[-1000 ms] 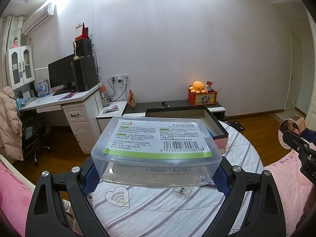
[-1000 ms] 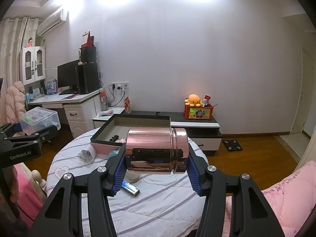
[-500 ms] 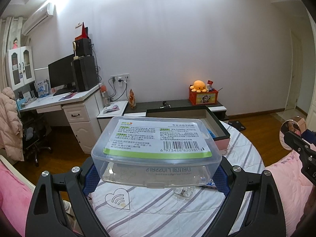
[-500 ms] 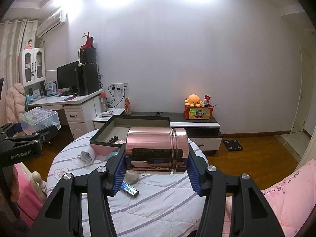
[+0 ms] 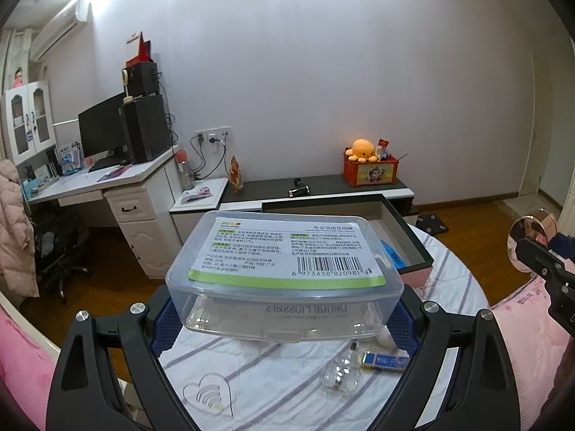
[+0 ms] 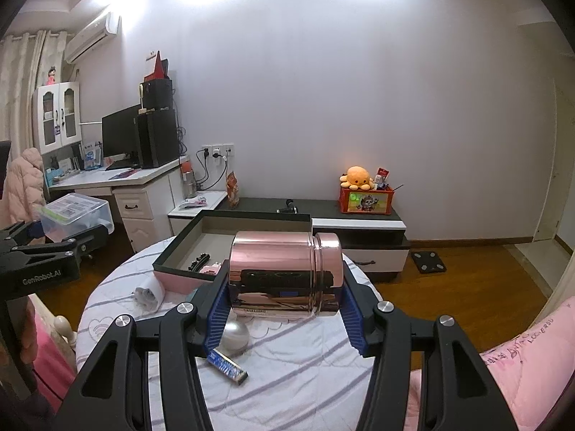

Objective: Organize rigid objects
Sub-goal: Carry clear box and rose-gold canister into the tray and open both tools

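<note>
My left gripper [image 5: 284, 318] is shut on a clear plastic box [image 5: 284, 276] with a green and white label, held level above the round table [image 5: 273, 388]. In the right wrist view, my right gripper [image 6: 284, 314] is shut on a shiny pink metal canister [image 6: 284, 273] lying on its side, its lid to the right. Just beyond both stands an open storage box [image 6: 230, 222] with a black rim and pink sides; a few small items lie inside. The left gripper [image 6: 54, 251] and clear box [image 6: 72, 212] show at that view's left edge.
On the striped cloth lie a pearl ball [image 6: 235, 336], a blue flat stick [image 6: 226, 361], a white roll [image 6: 149, 292] and a small glass bottle [image 5: 339, 373]. Pink bedding [image 6: 521, 377] borders the table on the right. A desk and a low cabinet stand by the far wall.
Both grippers have moved forward over the table toward the open storage box, each keeping its grip. More of the small items on the cloth now show beneath the clear box.
</note>
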